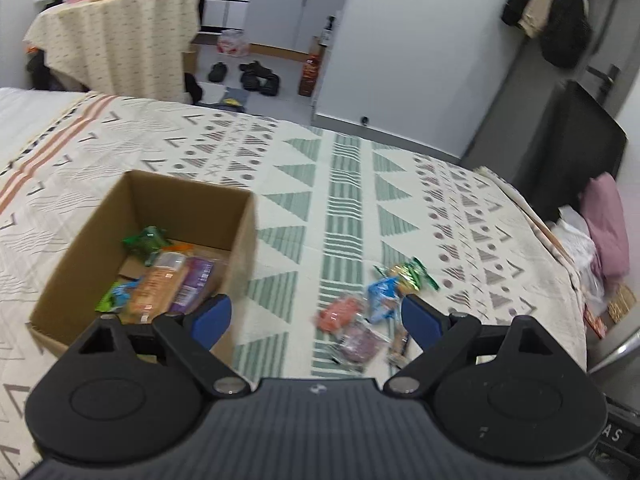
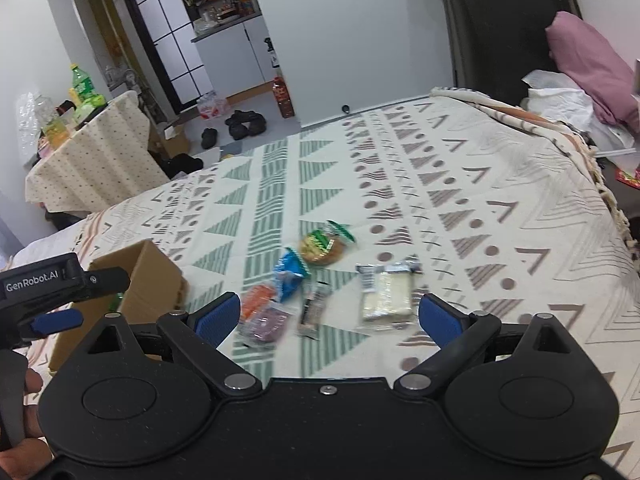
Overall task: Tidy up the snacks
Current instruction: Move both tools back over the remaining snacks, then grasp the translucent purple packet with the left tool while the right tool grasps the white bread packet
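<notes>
Cardboard box (image 1: pixel 144 236) is seen left on the bed (image 2: pixel 480 200), part filled; loose packets (image 2: pixel 300 280) lie right. Light, crinkly, slippery wrappers are judged best pinched mid-body. Both grippers' jaws are held wide, empty.

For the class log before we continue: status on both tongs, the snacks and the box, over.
Left tongs open, empty; right tongs open, empty. Cardboard box part filled. Loose snacks on bedspread: blue packet, white packet. Nothing in the way.
</notes>
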Action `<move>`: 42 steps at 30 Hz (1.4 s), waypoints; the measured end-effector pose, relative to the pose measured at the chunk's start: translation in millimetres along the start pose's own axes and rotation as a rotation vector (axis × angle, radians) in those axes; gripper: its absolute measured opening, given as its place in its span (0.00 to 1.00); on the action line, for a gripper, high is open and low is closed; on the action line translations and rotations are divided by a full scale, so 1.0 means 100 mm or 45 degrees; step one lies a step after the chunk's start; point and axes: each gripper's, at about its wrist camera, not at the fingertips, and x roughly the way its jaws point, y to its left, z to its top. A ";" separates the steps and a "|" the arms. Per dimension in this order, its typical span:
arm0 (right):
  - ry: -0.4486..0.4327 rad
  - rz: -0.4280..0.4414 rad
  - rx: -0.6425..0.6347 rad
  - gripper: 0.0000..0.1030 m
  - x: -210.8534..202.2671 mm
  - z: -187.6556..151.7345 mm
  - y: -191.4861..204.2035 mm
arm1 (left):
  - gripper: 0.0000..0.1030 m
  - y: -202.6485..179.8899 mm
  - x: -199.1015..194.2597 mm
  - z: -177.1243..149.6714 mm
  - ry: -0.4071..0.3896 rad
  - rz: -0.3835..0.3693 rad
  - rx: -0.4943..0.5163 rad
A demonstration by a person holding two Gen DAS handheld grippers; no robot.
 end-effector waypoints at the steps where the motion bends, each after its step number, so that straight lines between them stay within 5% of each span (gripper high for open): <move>1: 0.001 -0.001 0.003 0.94 0.00 -0.01 -0.04 | 0.89 -0.04 0.02 -0.02 0.006 -0.005 0.015; 16: -0.021 -0.005 0.155 0.94 0.25 -0.18 -0.49 | 0.88 -0.55 0.49 -0.15 0.167 0.005 0.235; 37: 0.117 -0.001 0.140 0.90 1.00 -0.21 -0.61 | 0.81 -0.51 1.42 -0.29 0.326 0.080 0.201; 42: 0.126 -0.015 0.125 0.88 1.14 -0.20 -0.60 | 0.70 -0.46 1.56 -0.38 0.377 0.068 0.188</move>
